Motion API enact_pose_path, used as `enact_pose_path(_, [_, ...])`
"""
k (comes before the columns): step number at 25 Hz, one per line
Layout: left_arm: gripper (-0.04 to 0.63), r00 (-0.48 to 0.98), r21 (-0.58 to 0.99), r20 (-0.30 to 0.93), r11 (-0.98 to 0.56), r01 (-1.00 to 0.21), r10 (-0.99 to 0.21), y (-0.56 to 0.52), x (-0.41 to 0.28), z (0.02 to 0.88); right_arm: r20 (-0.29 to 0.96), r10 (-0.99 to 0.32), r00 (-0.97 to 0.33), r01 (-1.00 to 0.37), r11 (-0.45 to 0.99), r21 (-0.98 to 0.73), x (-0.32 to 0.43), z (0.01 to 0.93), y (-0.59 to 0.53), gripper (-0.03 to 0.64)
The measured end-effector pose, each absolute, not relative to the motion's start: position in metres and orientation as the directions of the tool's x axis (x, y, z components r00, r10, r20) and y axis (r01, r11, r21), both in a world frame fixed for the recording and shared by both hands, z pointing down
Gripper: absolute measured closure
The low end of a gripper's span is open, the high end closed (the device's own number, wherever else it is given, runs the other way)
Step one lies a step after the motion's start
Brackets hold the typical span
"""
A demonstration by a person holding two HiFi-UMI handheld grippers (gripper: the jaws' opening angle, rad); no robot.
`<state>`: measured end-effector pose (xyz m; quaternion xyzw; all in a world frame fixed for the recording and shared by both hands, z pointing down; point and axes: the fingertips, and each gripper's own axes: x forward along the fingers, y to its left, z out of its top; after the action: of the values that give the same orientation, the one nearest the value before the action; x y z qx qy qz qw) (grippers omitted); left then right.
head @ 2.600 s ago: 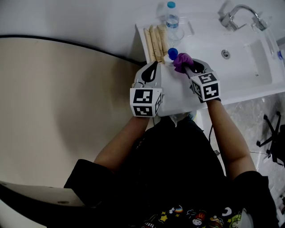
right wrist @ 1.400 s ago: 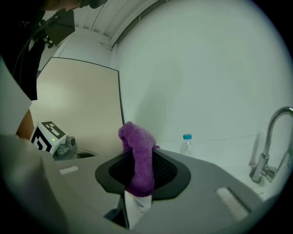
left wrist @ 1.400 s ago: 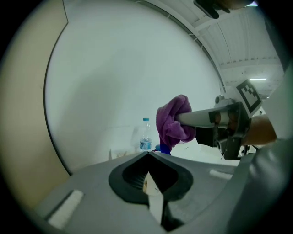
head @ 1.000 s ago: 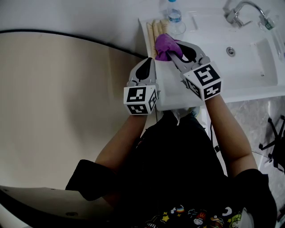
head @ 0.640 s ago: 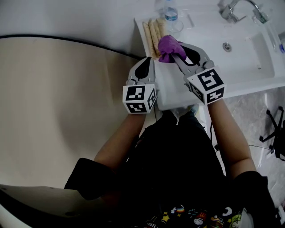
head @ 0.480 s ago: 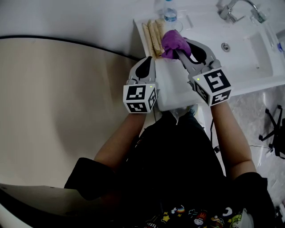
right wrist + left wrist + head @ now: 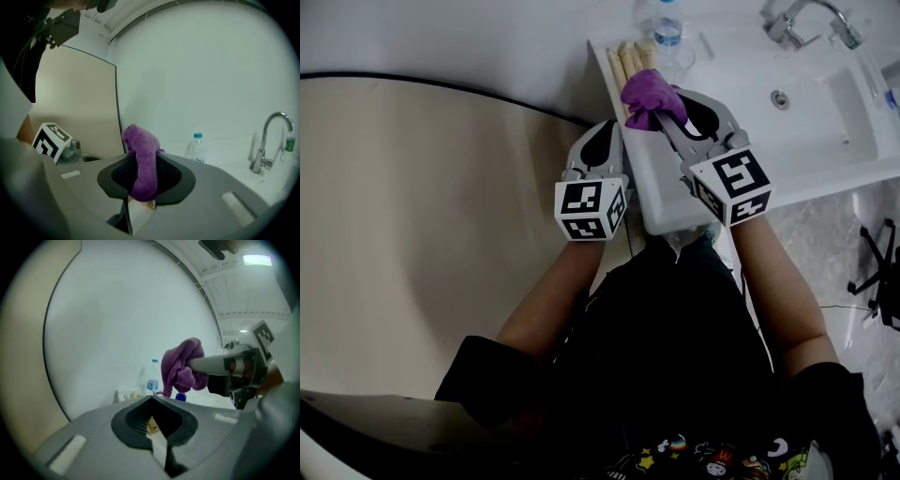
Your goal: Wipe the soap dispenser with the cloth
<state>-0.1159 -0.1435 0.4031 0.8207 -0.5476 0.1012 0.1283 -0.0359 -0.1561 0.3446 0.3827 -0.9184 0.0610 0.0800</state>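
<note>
A purple cloth (image 7: pixel 647 92) is bunched between the jaws of my right gripper (image 7: pixel 664 105), which is shut on it over the left end of the white counter (image 7: pixel 670 211). In the left gripper view the cloth (image 7: pixel 180 364) hangs right above a blue cap (image 7: pixel 181 397), the only visible part of the soap dispenser; whether they touch I cannot tell. From the head view the dispenser is hidden under the cloth. My left gripper (image 7: pixel 607 127) sits just left of the cloth, its jaws closed tip to tip with nothing in them.
A water bottle (image 7: pixel 667 32) stands at the back of the counter. Pale wooden sticks (image 7: pixel 628 62) lie beside it. The sink basin (image 7: pixel 825 112) and chrome faucet (image 7: pixel 797 22) are to the right. A beige curved panel (image 7: pixel 441 206) fills the left.
The right gripper with the cloth swung right, then back to the left over the dispenser's place. The left gripper stayed beside it with only a slight shift.
</note>
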Motion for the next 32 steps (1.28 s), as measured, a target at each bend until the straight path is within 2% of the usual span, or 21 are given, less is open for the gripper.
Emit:
enact_pose_path(6, [0.595, 0.383, 0.09, 0.342, -0.376, -0.922, -0.858, -0.14, -0.126, 0.411, 0.218, -0.708, -0.671, -0.738, 0.667, -0.103, -0.039, 0.375, -0.152, 0.503])
enact_pose_path(16, [0.595, 0.42, 0.084, 0.353, -0.419, -0.904, -0.836, -0.134, -0.125, 0.422, 0.214, -0.72, -0.66, -0.744, 0.666, -0.054, -0.06, 0.387, -0.126, 0.503])
enact_pose_path(25, [0.595, 0.414, 0.063, 0.368, -0.422, -0.904, -0.833, -0.136, -0.136, 0.427, 0.318, -0.736, -0.597, -0.794, 0.6, -0.102, -0.043, 0.452, -0.137, 0.503])
enact_pose_path(32, [0.595, 0.412, 0.071, 0.388, -0.419, -0.905, -0.824, -0.133, -0.134, 0.435, 0.428, -0.693, -0.581, -0.792, 0.602, -0.1, -0.032, 0.5, -0.136, 0.503])
